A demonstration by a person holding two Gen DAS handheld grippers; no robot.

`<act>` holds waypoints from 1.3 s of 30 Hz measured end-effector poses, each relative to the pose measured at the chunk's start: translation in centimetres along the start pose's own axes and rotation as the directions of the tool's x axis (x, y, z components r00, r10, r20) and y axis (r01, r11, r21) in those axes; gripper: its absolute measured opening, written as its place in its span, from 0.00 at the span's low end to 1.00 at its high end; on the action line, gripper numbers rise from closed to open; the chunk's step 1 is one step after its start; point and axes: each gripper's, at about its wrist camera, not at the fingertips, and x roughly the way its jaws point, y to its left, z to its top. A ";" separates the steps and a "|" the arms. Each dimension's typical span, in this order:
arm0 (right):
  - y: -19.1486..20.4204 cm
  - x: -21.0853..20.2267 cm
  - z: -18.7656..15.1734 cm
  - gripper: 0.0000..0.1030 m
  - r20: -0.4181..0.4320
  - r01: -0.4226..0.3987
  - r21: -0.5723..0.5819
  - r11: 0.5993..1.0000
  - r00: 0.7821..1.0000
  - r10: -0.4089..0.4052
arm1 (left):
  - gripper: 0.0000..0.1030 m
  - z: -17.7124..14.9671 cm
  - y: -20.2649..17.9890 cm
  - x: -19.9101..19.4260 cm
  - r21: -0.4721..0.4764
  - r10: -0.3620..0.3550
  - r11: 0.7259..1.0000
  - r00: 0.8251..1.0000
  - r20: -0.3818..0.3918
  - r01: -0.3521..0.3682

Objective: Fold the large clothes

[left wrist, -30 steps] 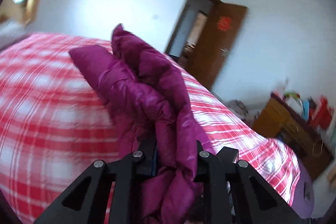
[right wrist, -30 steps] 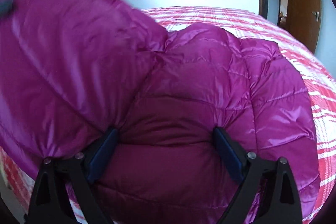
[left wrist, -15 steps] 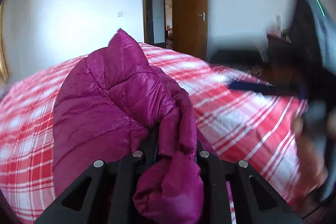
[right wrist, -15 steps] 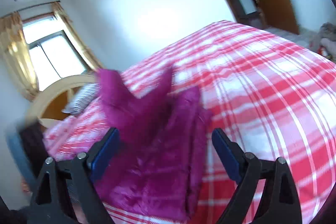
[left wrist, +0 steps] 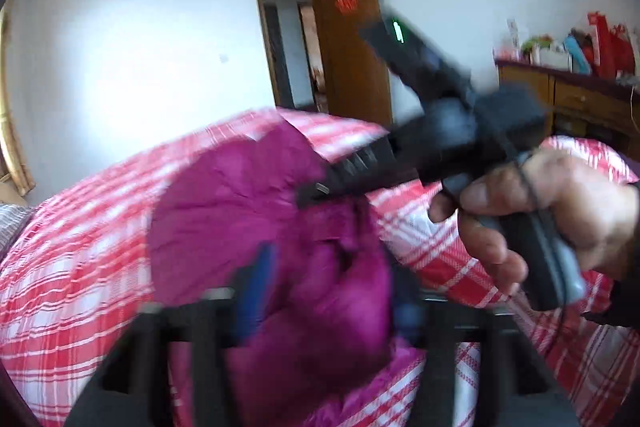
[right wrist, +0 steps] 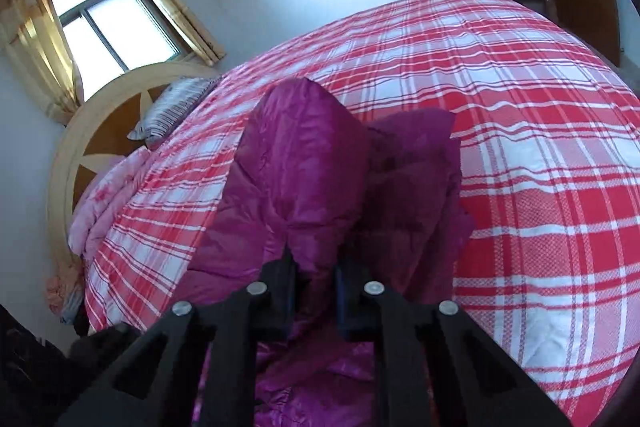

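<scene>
A magenta puffer jacket (left wrist: 248, 211) lies bunched on the red plaid bed (left wrist: 68, 267); it also shows in the right wrist view (right wrist: 304, 163). My left gripper (left wrist: 324, 291) has opened, with its fingers spread around a fold of the jacket; the frame is blurred. My right gripper (right wrist: 316, 267) is shut on a thick fold of the jacket and holds it up. In the left wrist view the right gripper (left wrist: 320, 193) comes in from the right, held by a hand (left wrist: 540, 211), its tip on the jacket.
The plaid bedspread (right wrist: 520, 131) spreads wide to the right. Pillows (right wrist: 172, 107) and a wooden headboard (right wrist: 80, 131) are at the far left under a window (right wrist: 108, 27). An open door (left wrist: 352, 39) and a cluttered wooden dresser (left wrist: 580, 95) stand along the far wall.
My right gripper went from wide open to shut on a jacket fold. My left gripper, shut on the jacket before, has opened its jaws. Both views swung across the room.
</scene>
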 end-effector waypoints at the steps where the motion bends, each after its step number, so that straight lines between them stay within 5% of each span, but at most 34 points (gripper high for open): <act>1: 0.2 -0.4 -0.3 0.16 0.005 0.023 -0.008 1.000 1.000 -0.023 | 0.93 -0.1 0.5 -1.3 -0.003 0.015 1.000 0.999 0.045 -0.015; 3: -0.3 0.1 0.5 0.15 0.004 0.059 -0.008 0.998 0.998 -0.059 | 0.94 -0.2 1.5 -3.0 -0.008 0.050 0.999 0.993 0.110 -0.049; 5: -1.1 0.3 0.8 0.15 0.003 0.079 0.011 0.997 0.997 -0.079 | 0.94 -0.2 3.2 -2.7 -0.022 0.111 0.994 0.989 0.093 -0.110; 9: -2.5 0.9 0.7 0.21 -0.019 0.153 0.027 0.988 0.988 -0.152 | 0.94 -1.3 7.9 2.6 -0.072 0.229 0.969 0.968 -0.106 -0.238; 13: -1.9 -0.7 0.8 0.36 -0.014 0.264 0.080 0.961 0.964 -0.264 | 0.94 -3.2 8.6 5.4 -0.148 0.186 0.967 0.971 -0.149 -0.208; 15: -0.2 -3.1 1.6 0.38 0.065 0.299 0.128 0.946 0.949 -0.309 | 0.94 -3.1 8.0 5.4 -0.126 0.197 0.969 0.971 -0.136 -0.214; 18: 2.7 -5.8 3.3 0.60 0.197 0.243 0.170 0.955 0.941 -0.275 | 0.94 -3.2 6.5 5.4 -0.102 0.202 0.971 0.971 -0.128 -0.215; 20: 4.8 -6.4 4.2 0.74 0.298 0.102 0.192 0.976 0.942 -0.156 | 0.94 -3.0 6.5 5.3 -0.109 0.197 0.971 0.971 -0.134 -0.212; 22: 6.0 -4.9 5.1 0.75 0.333 -0.049 0.170 0.984 0.943 -0.010 | 0.94 -2.8 7.5 4.6 -0.128 0.202 0.967 0.969 -0.139 -0.220; 24: 6.1 -2.6 5.5 0.73 0.326 -0.076 0.150 0.986 0.945 0.023 | 0.94 -2.3 9.0 3.4 -0.156 0.226 0.958 0.967 -0.118 -0.242; 30: 0.4 1.4 3.9 0.71 0.302 -0.020 0.287 0.958 0.951 -0.070 | 0.94 1.4 13.4 2.5 -0.289 0.284 0.909 0.954 -0.096 -0.300; 35: -1.1 1.7 3.2 0.71 0.275 0.099 0.269 0.958 0.946 -0.174 | 0.94 5.0 13.6 6.8 -0.339 0.287 0.883 0.945 -0.157 -0.324; 36: -1.3 1.8 3.2 0.71 0.270 0.112 0.268 0.957 0.945 -0.186 | 0.94 5.1 13.6 8.1 -0.330 0.292 0.881 0.938 -0.187 -0.339; 39: -2.1 2.2 3.2 0.68 0.254 0.154 0.262 0.953 0.941 -0.222 | 0.94 4.1 14.3 12.1 -0.292 0.358 0.846 0.882 -0.306 -0.445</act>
